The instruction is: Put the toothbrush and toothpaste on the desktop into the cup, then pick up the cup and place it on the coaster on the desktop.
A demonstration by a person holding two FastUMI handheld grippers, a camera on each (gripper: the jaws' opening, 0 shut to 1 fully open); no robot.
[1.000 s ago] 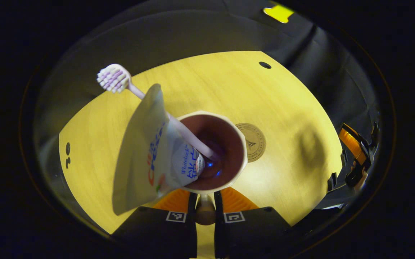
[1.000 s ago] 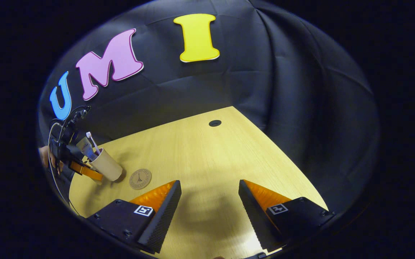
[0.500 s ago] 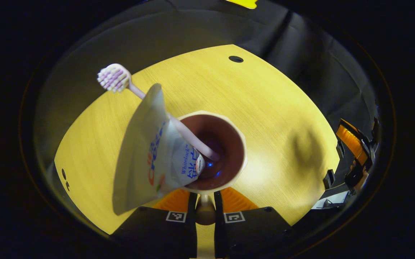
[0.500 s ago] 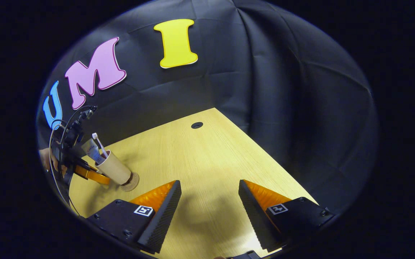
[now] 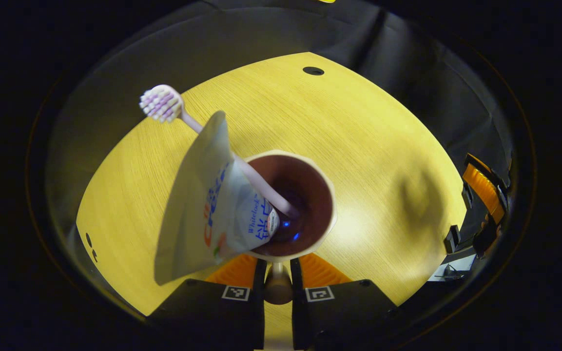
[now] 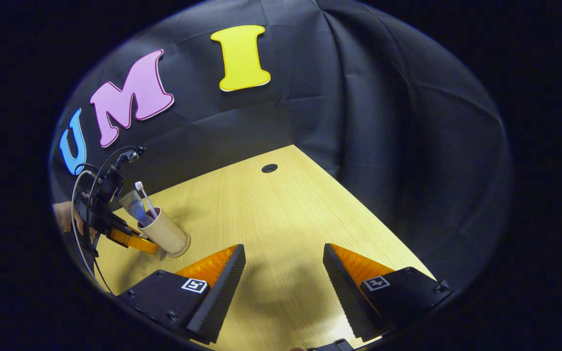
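A left gripper (image 5: 277, 273) clenches the near wall of a cup (image 5: 327, 195) on a wooden desk (image 5: 358, 126), both fingers pressing just under the rim, seen from above in the left gripper view. The toothbrush (image 5: 164, 103) and toothpaste (image 5: 212, 195) lean out of the cup towards one side. In the right gripper view the cup (image 6: 169, 233) stands tilted over a disc that looks to be the coaster (image 6: 183, 249), barely peeking from under its base; whether it is fully seated cannot be told. The cup seems light and thin-walled, likely to flex or tip with its load leaning off-centre, so a hold low on the wall looks safer than a pinch at the lip. The left gripper (image 6: 132, 240) reaches in low and nearly level from the desk's edge, a hand (image 6: 66, 220) behind it. The right gripper (image 6: 284, 273) hovers well apart above bare desk, fingers spread wide and holding nothing
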